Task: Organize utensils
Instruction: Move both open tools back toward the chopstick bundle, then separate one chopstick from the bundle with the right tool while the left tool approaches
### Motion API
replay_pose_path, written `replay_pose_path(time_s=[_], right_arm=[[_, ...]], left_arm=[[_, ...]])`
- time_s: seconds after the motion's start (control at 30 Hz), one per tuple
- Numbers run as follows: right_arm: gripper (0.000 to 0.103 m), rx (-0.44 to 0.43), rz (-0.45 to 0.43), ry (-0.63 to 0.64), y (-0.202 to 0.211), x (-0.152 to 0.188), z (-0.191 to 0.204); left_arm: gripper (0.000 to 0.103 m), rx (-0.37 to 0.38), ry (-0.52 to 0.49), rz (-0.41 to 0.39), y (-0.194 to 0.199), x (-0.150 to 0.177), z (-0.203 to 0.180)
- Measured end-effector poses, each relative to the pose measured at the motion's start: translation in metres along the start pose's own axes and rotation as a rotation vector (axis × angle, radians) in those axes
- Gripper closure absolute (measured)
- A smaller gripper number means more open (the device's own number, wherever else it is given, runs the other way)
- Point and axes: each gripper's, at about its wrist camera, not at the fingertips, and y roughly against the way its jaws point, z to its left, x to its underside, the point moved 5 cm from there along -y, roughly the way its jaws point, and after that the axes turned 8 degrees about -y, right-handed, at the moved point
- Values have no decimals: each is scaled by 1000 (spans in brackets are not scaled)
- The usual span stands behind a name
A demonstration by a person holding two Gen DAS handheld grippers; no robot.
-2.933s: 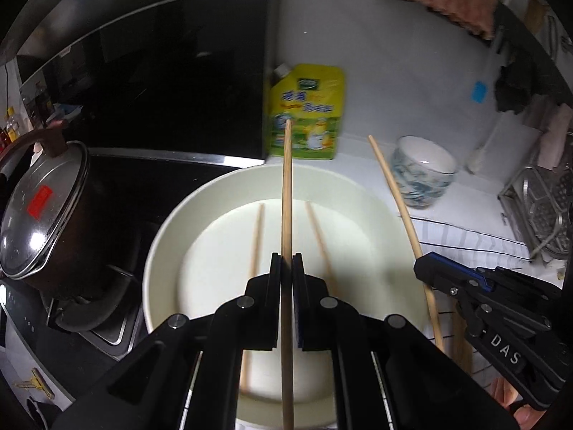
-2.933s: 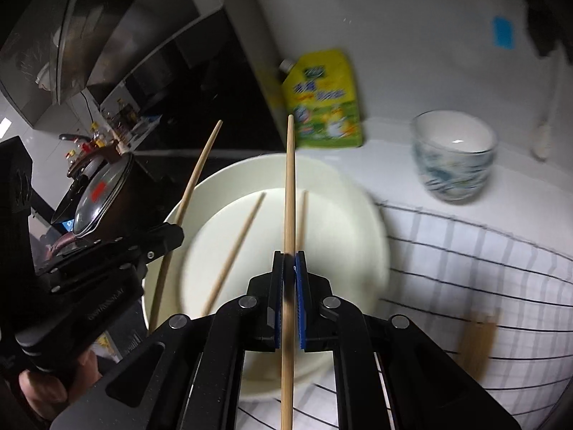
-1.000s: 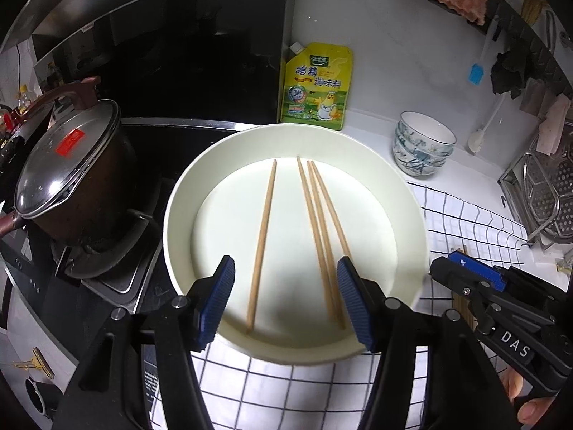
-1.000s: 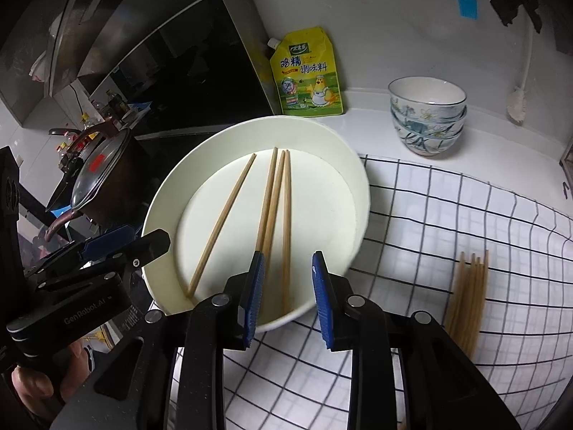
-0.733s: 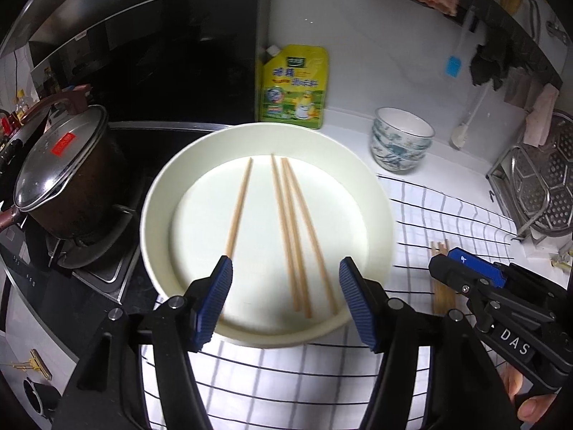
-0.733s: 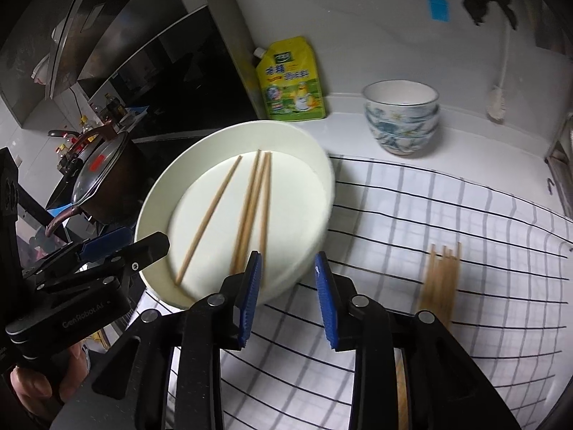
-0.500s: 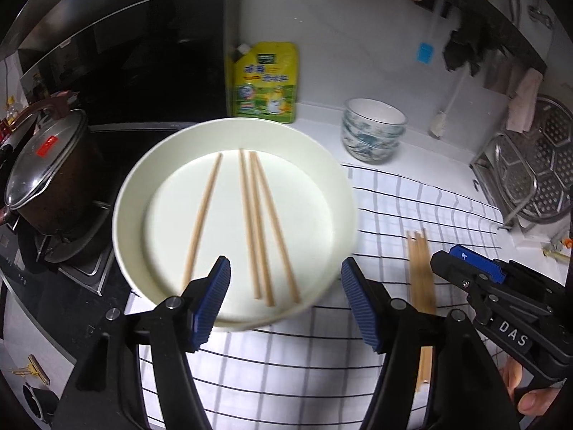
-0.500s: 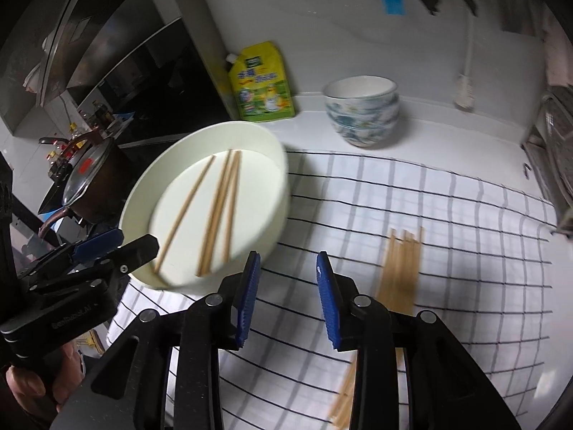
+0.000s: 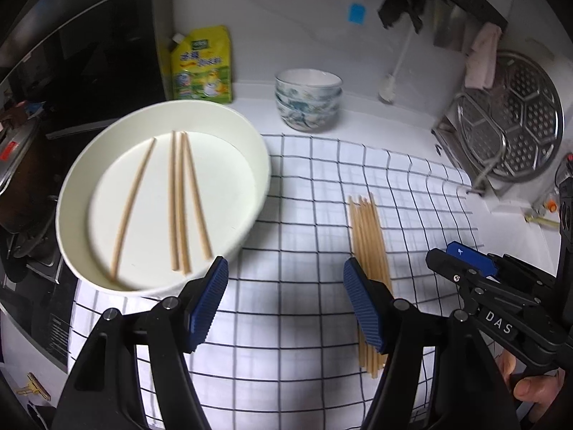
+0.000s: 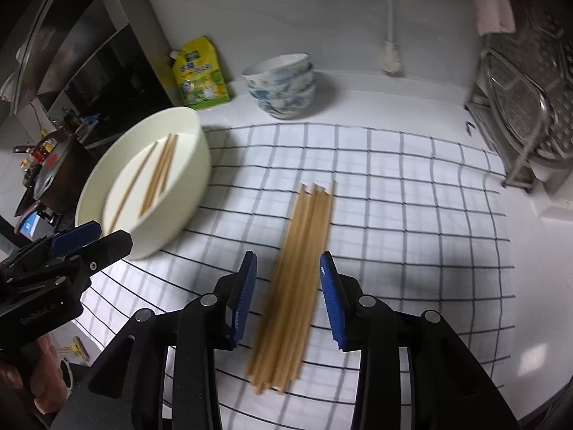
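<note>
A white basin [image 9: 259, 204] at the left holds several wooden chopsticks [image 9: 179, 197], lying loose. A bundle of several more chopsticks [image 10: 309, 222] lies on the checked cloth [image 10: 394, 193]. My left gripper [image 9: 284, 286] hangs open over bare cloth between basin and bundle [image 9: 365, 229], with nothing between its pads. My right gripper [image 10: 288, 268] hovers over the near half of the bundle. Its jaws are opening, the bundle shows between the pads, and neither pad presses on it. The basin [image 10: 179, 215] sits left of it.
Stacked patterned bowls [image 9: 308, 100] and a yellow seasoning pouch [image 9: 200, 64] stand against the back wall. A steel dish rack [image 9: 508, 136] is at the right, a lidded pot [image 9: 14, 165] on the stove at the left.
Each gripper earlier held one chopstick over the basin; both have let go and opened. Both have since swung right, away from the basin, to above the cloth and the bundle.
</note>
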Motion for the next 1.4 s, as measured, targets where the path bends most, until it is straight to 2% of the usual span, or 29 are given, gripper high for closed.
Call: replay_pose_path(time_s=[0.33,0.5,0.87,1.0,1.4], right_arm=[[68,30,49,-19,-22,28,-30],[68,48,74,-25,-42,39,-36],[68,78,99,-20,-72,50,-38],[68,86,92,-2,-74,51,-36],[68,88,99,15,-78,52,-37]], left_arm=[[37,26,-49,49,-25,14,-28],[35,28,-67,48,-38,18,-33],[35,44,-59,96,-67,31,-35],[32,50,-58,97,-71,33,-35],[32,33,-67,107,-81,36,-38]])
